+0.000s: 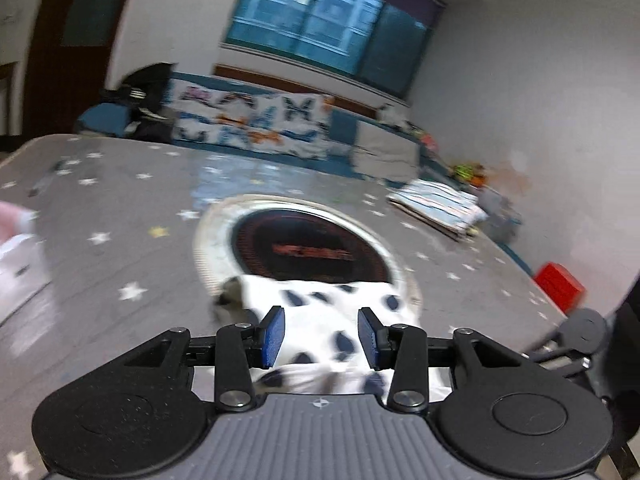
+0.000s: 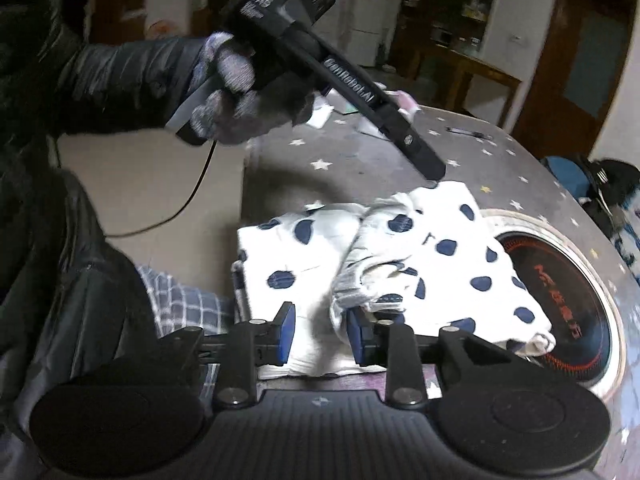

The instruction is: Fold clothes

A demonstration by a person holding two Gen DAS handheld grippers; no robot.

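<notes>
A white garment with dark blue spots (image 2: 432, 256) lies partly folded on the grey star-print table, one edge over the round cooktop. In the left wrist view the garment (image 1: 320, 332) lies just under and past my left gripper (image 1: 322, 336), which is open with blue pads apart above the cloth. My right gripper (image 2: 318, 334) is open too, its fingers just above the garment's near edge. In the right wrist view the left gripper (image 2: 434, 174) is held by a gloved hand, its tip at the garment's far corner.
A round black cooktop with a white rim (image 1: 308, 252) is set in the table (image 1: 120, 208). A folded striped cloth (image 1: 436, 204) and a red box (image 1: 560, 284) lie at the far right. White items (image 1: 16, 256) sit at the left edge. A sofa stands behind.
</notes>
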